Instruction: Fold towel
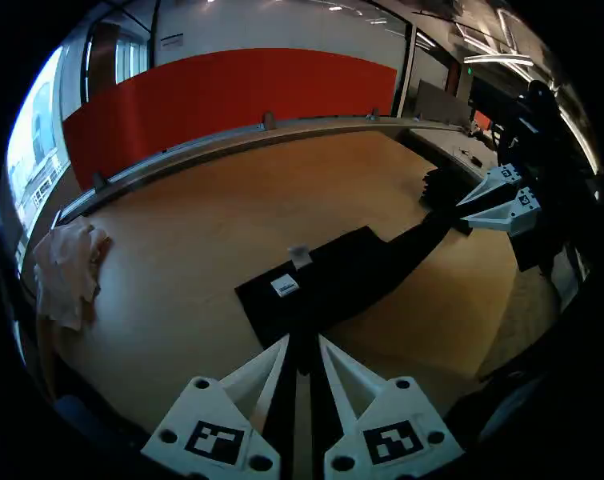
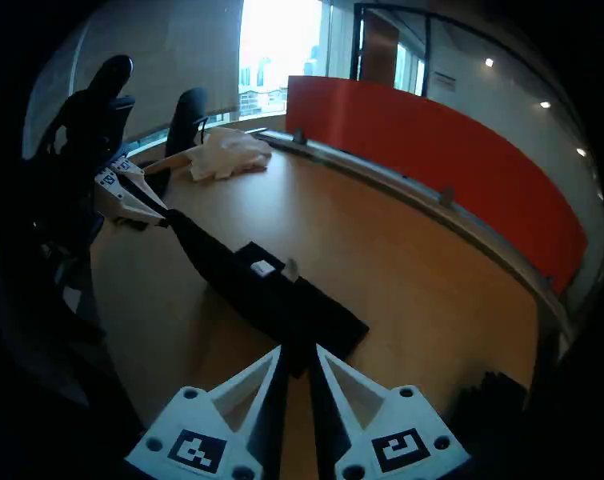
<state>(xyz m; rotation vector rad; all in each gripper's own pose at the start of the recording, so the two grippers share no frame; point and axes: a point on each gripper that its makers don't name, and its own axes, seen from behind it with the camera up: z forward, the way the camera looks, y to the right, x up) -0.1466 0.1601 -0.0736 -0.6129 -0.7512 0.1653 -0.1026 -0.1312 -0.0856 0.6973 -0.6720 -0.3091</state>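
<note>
Left claw [image 1: 303, 360]: narrowed, one end of the black towel [image 1: 342, 268] pinched between both fingers. Right claw [image 2: 298, 362]: likewise narrowed on the opposite end. The towel is stretched between them, its middle resting on the tabletop [image 1: 206, 216], white tags [image 1: 286, 286] uppermost. A pale cloth [image 1: 66, 272] is heaped well apart. Recommended: both ends to be raised level and taut, then one laid over the other with edges matched before release.
</note>
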